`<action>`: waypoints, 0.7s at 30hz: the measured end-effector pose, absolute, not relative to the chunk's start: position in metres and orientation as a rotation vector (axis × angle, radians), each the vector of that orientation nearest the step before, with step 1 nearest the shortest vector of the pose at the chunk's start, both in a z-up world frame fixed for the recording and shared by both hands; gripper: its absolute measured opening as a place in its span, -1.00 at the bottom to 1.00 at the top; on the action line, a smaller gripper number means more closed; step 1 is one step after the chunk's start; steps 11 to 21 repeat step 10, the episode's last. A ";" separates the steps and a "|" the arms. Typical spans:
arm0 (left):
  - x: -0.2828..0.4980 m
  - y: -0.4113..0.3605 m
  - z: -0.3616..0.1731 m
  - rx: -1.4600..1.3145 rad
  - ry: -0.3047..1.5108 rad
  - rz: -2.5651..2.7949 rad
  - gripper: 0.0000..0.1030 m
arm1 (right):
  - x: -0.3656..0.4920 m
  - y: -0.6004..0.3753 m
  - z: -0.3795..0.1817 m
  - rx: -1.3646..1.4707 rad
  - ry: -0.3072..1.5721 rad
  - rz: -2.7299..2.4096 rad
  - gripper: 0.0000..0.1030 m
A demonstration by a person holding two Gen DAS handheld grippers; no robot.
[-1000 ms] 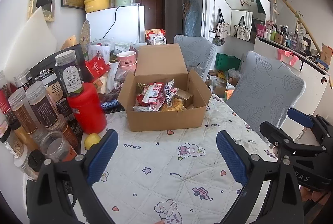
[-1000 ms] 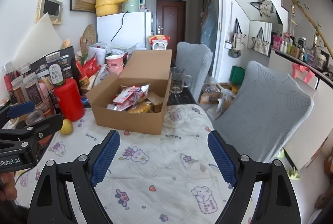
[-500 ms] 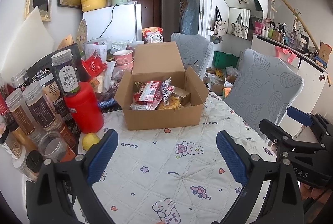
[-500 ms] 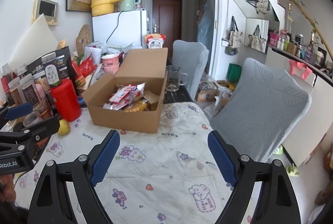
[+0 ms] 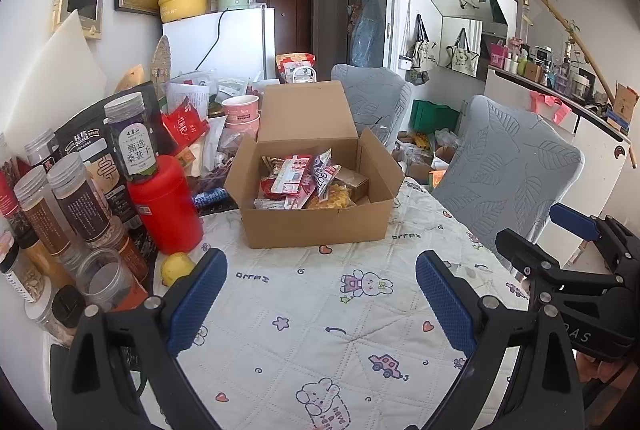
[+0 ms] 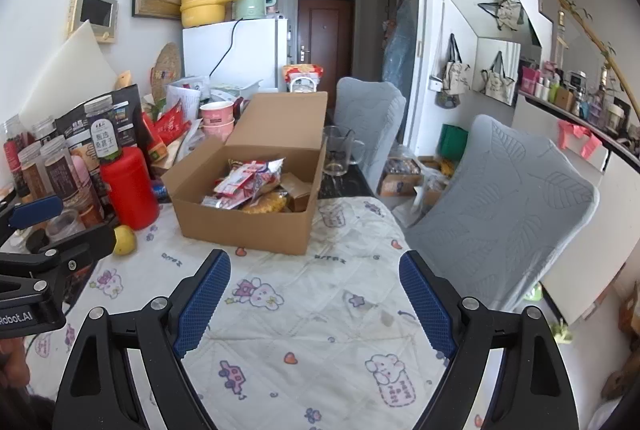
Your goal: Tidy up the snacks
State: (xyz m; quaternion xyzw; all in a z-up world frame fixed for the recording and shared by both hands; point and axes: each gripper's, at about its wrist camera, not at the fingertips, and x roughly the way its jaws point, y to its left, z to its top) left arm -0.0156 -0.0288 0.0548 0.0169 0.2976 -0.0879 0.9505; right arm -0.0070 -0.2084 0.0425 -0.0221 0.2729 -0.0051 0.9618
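An open cardboard box [image 5: 316, 226] [image 6: 244, 226] stands on the table with its lid tipped back. Inside lie several snack packets [image 5: 298, 182] [image 6: 244, 186], red, white and yellow. My left gripper [image 5: 320, 290] hovers open over the patterned tablecloth [image 5: 304, 314], well short of the box, nothing between its blue pads. My right gripper [image 6: 314, 294] is open too, equally short of the box and empty. Each gripper shows at the edge of the other's view.
Several jars [image 5: 68, 206], a red canister [image 5: 166, 204] and a lemon [image 5: 176, 266] crowd the table's left side. Pink cups [image 5: 240, 110] and bags stand behind the box. A glass mug [image 6: 340, 154] sits right of it. Two grey-covered chairs [image 5: 508, 174] flank the table's right.
Both views have shifted very slightly; the box sits a touch higher and nearer than a second ago. Both grippers stay open and nothing on the table has moved.
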 end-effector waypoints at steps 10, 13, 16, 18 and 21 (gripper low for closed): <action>-0.017 -0.030 0.051 0.029 0.616 -0.179 0.88 | -0.009 -0.212 0.038 -0.034 0.566 -0.013 0.69; -0.017 -0.030 0.051 0.029 0.616 -0.179 0.88 | -0.009 -0.212 0.038 -0.034 0.566 -0.013 0.69; -0.017 -0.030 0.051 0.029 0.616 -0.179 0.88 | -0.009 -0.212 0.038 -0.034 0.566 -0.013 0.69; -0.017 -0.030 0.051 0.029 0.616 -0.179 0.88 | -0.009 -0.212 0.038 -0.034 0.566 -0.013 0.69; -0.017 -0.030 0.051 0.029 0.616 -0.179 0.88 | -0.009 -0.212 0.038 -0.034 0.566 -0.013 0.69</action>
